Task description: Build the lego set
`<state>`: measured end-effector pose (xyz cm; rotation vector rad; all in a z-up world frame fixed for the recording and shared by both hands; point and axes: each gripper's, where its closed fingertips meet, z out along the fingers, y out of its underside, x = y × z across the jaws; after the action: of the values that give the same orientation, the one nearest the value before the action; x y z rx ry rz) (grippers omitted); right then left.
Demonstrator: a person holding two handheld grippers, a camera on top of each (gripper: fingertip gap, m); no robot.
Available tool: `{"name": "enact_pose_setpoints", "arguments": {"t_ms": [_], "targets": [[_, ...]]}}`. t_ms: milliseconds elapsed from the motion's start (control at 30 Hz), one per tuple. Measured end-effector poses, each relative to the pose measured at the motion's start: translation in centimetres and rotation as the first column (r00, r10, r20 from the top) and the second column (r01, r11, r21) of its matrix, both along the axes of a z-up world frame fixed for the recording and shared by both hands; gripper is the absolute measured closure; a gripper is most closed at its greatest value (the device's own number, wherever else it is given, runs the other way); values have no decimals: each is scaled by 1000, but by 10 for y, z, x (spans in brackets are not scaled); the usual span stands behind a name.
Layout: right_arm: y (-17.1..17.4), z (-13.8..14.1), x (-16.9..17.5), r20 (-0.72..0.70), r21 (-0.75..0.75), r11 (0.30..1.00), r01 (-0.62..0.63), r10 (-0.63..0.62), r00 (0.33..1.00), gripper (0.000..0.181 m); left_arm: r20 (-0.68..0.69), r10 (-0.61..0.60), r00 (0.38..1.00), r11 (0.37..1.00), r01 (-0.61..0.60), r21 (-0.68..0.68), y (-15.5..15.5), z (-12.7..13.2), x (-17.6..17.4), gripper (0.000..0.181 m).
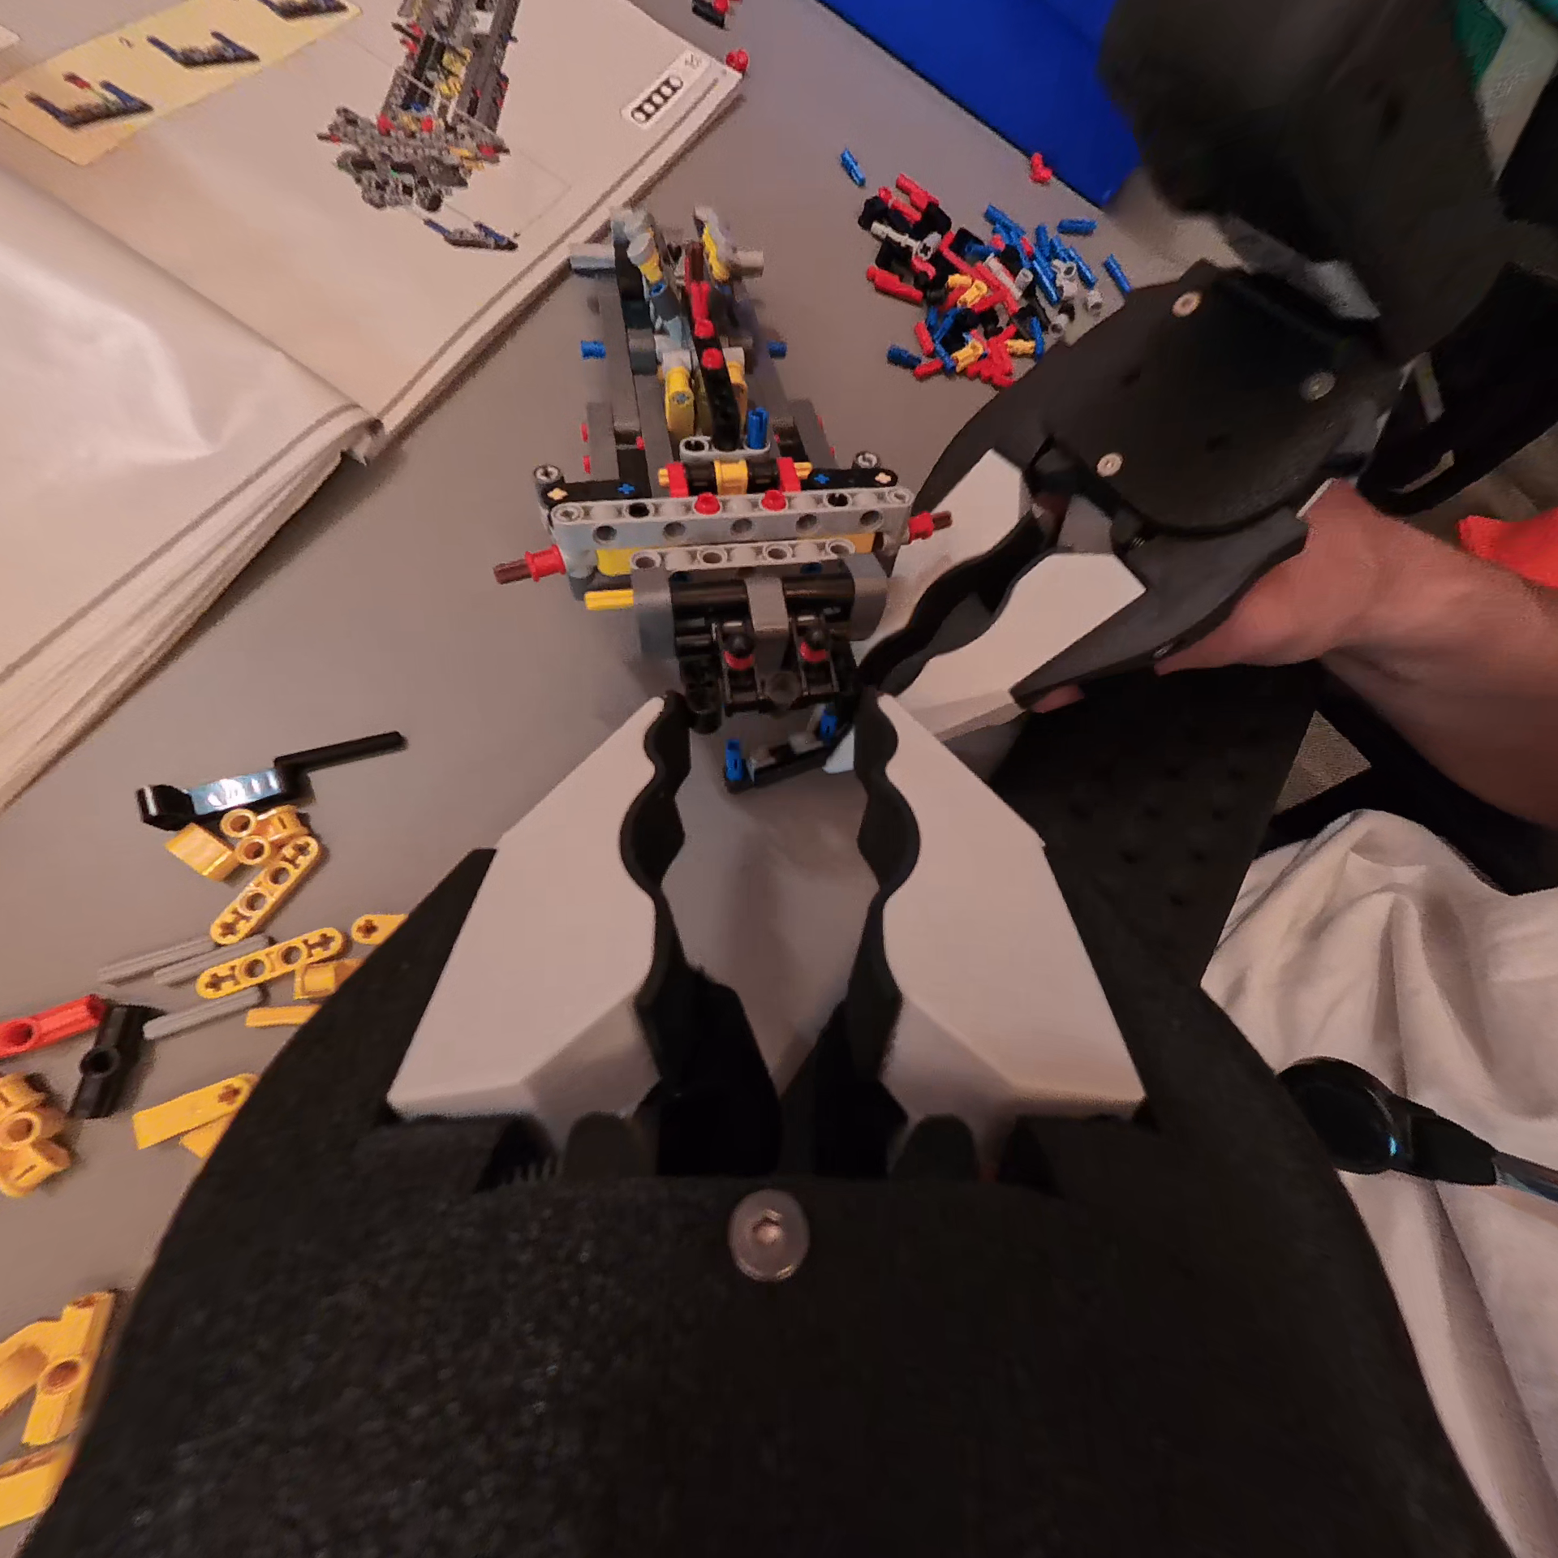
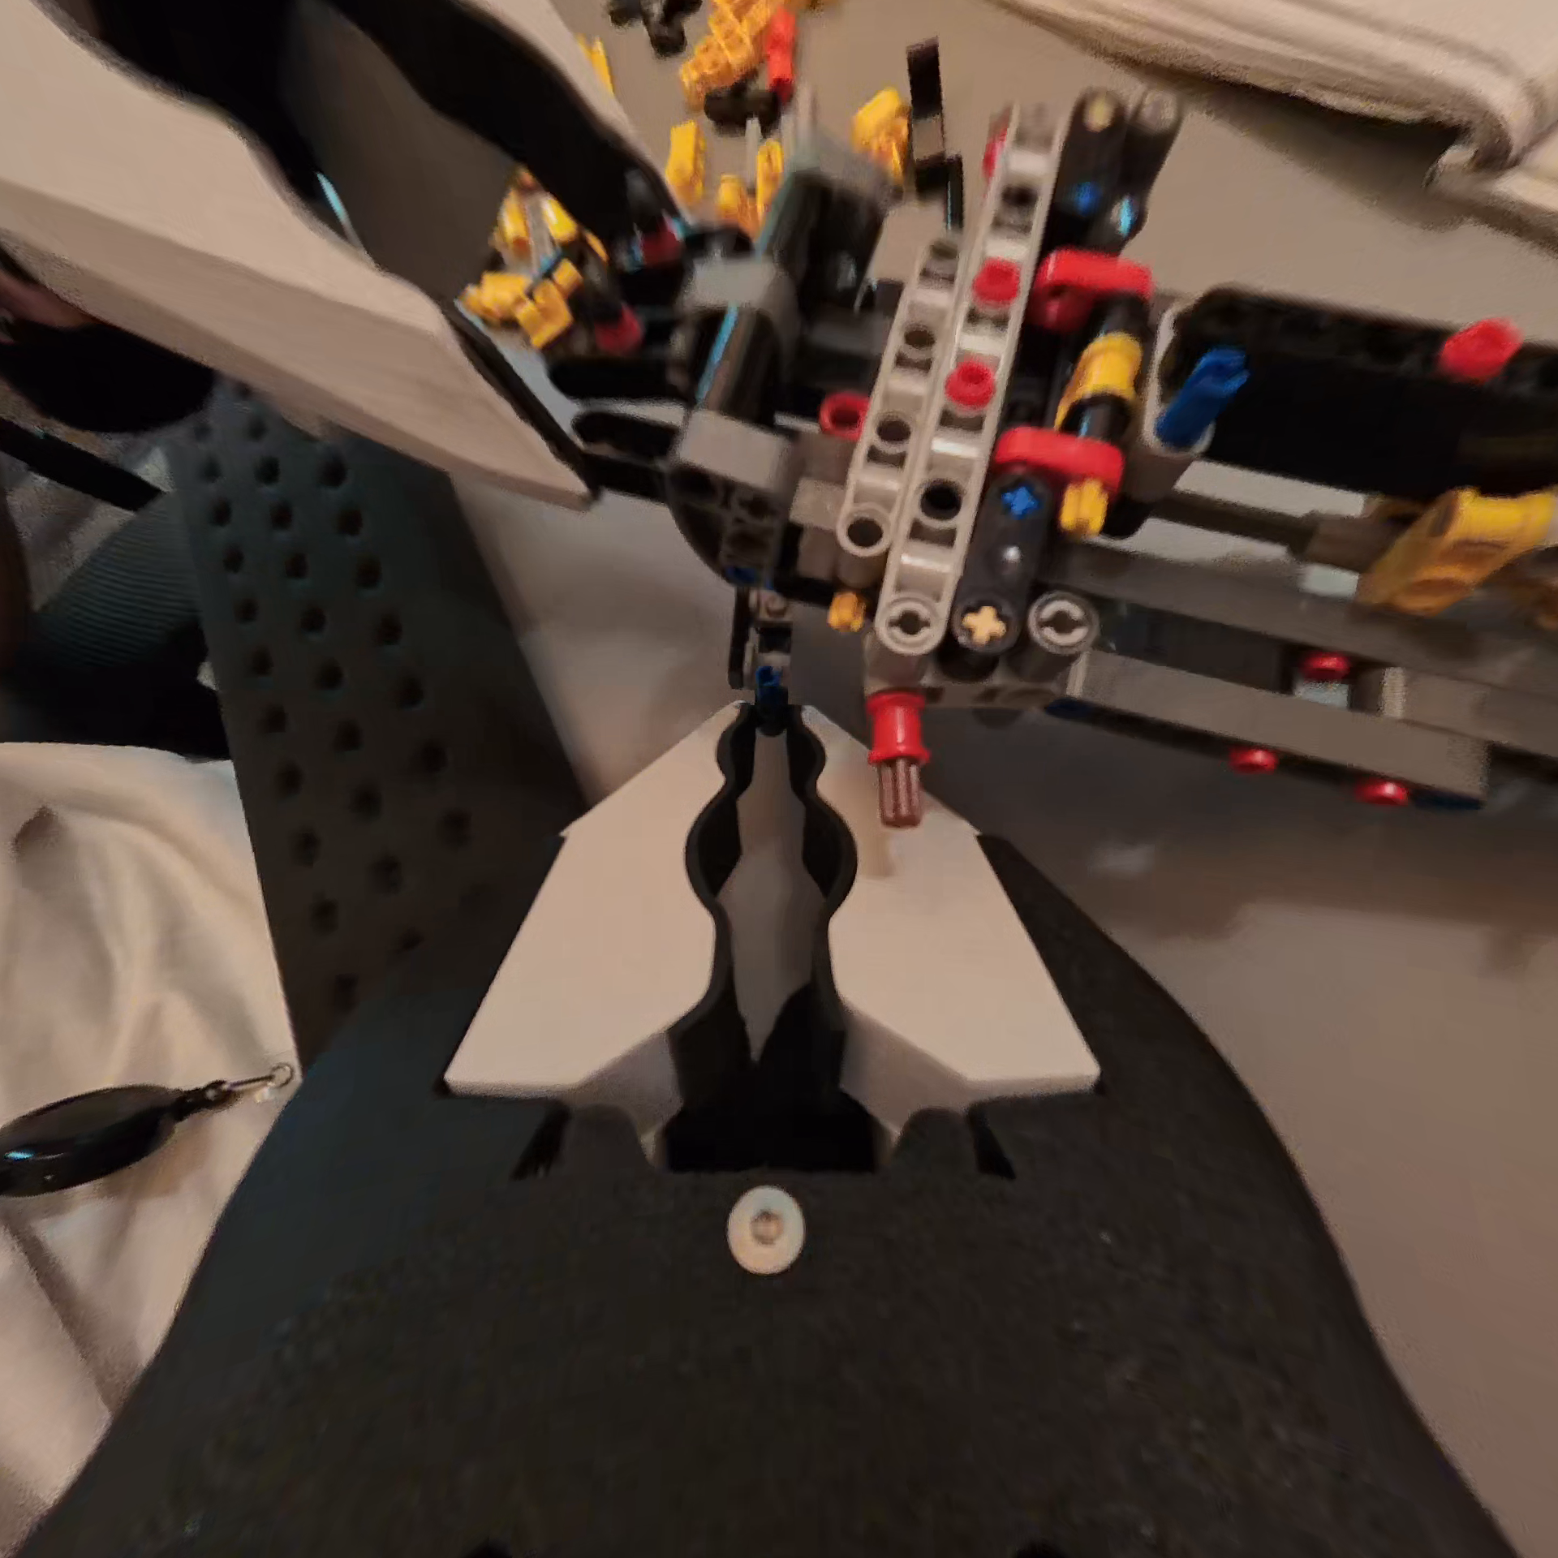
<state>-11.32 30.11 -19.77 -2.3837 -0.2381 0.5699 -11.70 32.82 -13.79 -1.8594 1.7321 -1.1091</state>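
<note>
The long lego model (image 1: 717, 523), built of grey, black and yellow beams with red and blue pins, lies on the grey table (image 1: 421, 641). My left gripper (image 1: 771, 712) is shut on its black near end. A small black piece with blue pins (image 1: 776, 759) sits just below that end. My right gripper (image 1: 894, 666) comes in from the right, tips at the same end. In the right wrist view the right gripper (image 2: 771, 717) is shut on the small piece's blue pin (image 2: 767, 695), under the model (image 2: 969, 472). The left gripper's grey finger (image 2: 253, 295) shows at upper left.
An open instruction booklet (image 1: 253, 337) lies at far left. A pile of red, blue and black pins (image 1: 986, 278) is at far right, and yellow beams (image 1: 270, 894) lie near left. A blue bin (image 1: 995, 76), a perforated black chair (image 1: 1138, 826) and white cloth (image 1: 1391, 1054) are at right. Tip to tip, the grippers are about 7 cm apart.
</note>
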Motion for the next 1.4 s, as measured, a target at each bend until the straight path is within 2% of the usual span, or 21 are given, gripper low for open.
{"name": "enact_pose_setpoints", "arguments": {"t_ms": [133,200,267,367,467,567,667,733,800,900,1000,1100,1200,1300,1400], "targets": [[-4,-5,-1,48,-19,999,-32,33,998,175,11,1,1000,999,-1,34,-1,7,2,144],[-10,-3,-1,78,-10,998,-62,63,995,162,10,-2,1000,999,1,45,-2,8,3,144],[-18,11,-2,111,34,995,-91,87,990,157,14,1,1000,999,-1,49,-2,9,4,144],[-20,55,5,248,235,967,-94,33,968,155,18,3,1000,999,-3,52,-3,12,5,144],[-12,90,22,465,428,895,-122,-102,879,151,28,2,1000,998,-4,56,-5,18,6,144],[1,89,24,661,455,860,-231,-153,734,139,39,-6,999,998,4,63,-8,26,9,144],[15,83,33,750,456,850,-263,-208,628,140,52,-14,999,998,10,69,-11,33,12,144],[22,85,40,774,483,833,-269,-263,576,155,53,-25,998,997,21,76,-14,36,13,145],[23,88,43,796,478,829,-290,-268,543,155,60,-29,998,994,22,107,-14,39,15,145],[19,108,48,721,537,805,-253,-283,632,156,165,-81,983,989,59,137,-14,60,17,151],[18,140,64,591,566,806,-173,-250,767,156,380,-120,917,978,44,202,7,96,23,148],[17,176,82,412,571,813,-111,-167,896,157,488,-265,832,958,172,229,10,115,33,132],[20,203,96,218,527,844,-96,-25,976,157,552,-382,742,924,287,253,11,125,53,114],[25,212,101,-43,439,892,-108,141,989,157,603,-407,686,908,373,189,11,133,75,102],[29,213,99,-324,382,913,-144,278,904,157,639,-386,665,885,463,53,13,130,89,108]]}}
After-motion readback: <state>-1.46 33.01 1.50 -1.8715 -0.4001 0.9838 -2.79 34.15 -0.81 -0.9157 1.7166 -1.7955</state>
